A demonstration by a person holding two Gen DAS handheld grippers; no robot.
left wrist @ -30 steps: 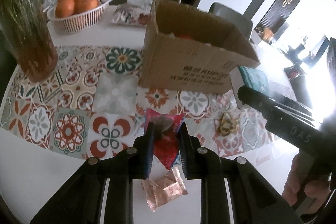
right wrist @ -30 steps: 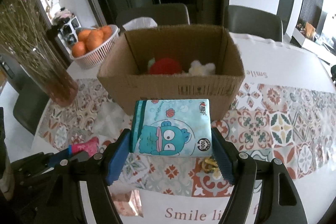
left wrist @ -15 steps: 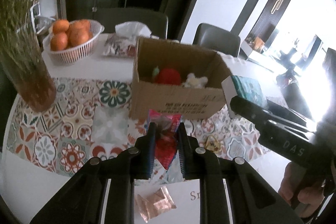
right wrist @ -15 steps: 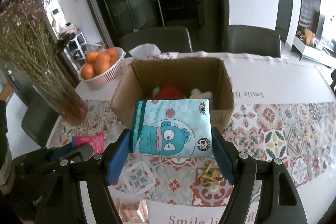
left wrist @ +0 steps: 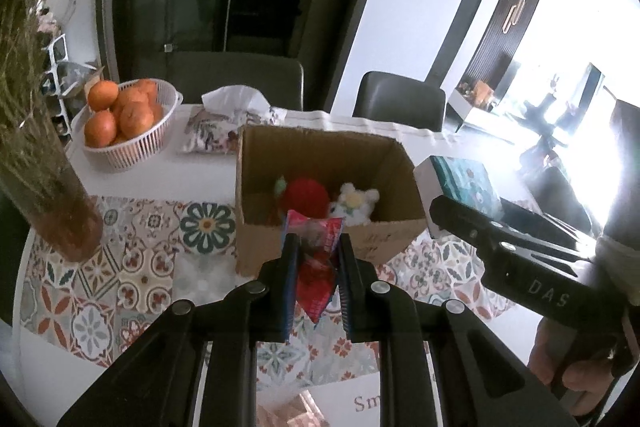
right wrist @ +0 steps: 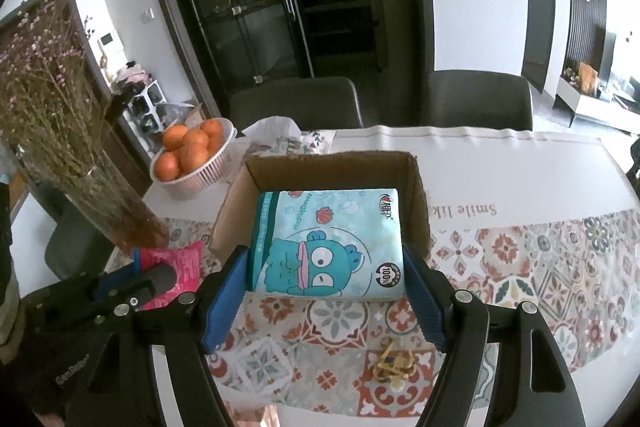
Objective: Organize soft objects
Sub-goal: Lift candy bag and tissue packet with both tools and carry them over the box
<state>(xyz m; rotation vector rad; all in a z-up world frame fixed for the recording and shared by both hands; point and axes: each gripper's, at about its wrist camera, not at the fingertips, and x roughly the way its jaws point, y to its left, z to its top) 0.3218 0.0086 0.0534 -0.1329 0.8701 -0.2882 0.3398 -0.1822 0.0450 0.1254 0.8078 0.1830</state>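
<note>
My left gripper (left wrist: 316,269) is shut on a red snack packet (left wrist: 318,259) and holds it high above the table, just before the near wall of an open cardboard box (left wrist: 328,239). A red plush (left wrist: 302,195) and a white plush (left wrist: 354,201) lie inside the box. My right gripper (right wrist: 324,291) is shut on a teal cartoon tissue pack (right wrist: 326,241), held above the box (right wrist: 236,203) and hiding its inside. The tissue pack also shows in the left wrist view (left wrist: 460,179), right of the box.
A basket of oranges (left wrist: 124,119), a tissue pouch (left wrist: 224,131) and a vase of dried flowers (left wrist: 44,163) stand left and behind the box. A yellow object (right wrist: 394,367) and a pink wrapper (left wrist: 304,409) lie on the patterned table runner (left wrist: 132,275). Chairs stand behind.
Both grippers have risen with their loads and moved toward the box. The inside of the box has come into the left wrist view; the tissue pack now covers it in the right.
</note>
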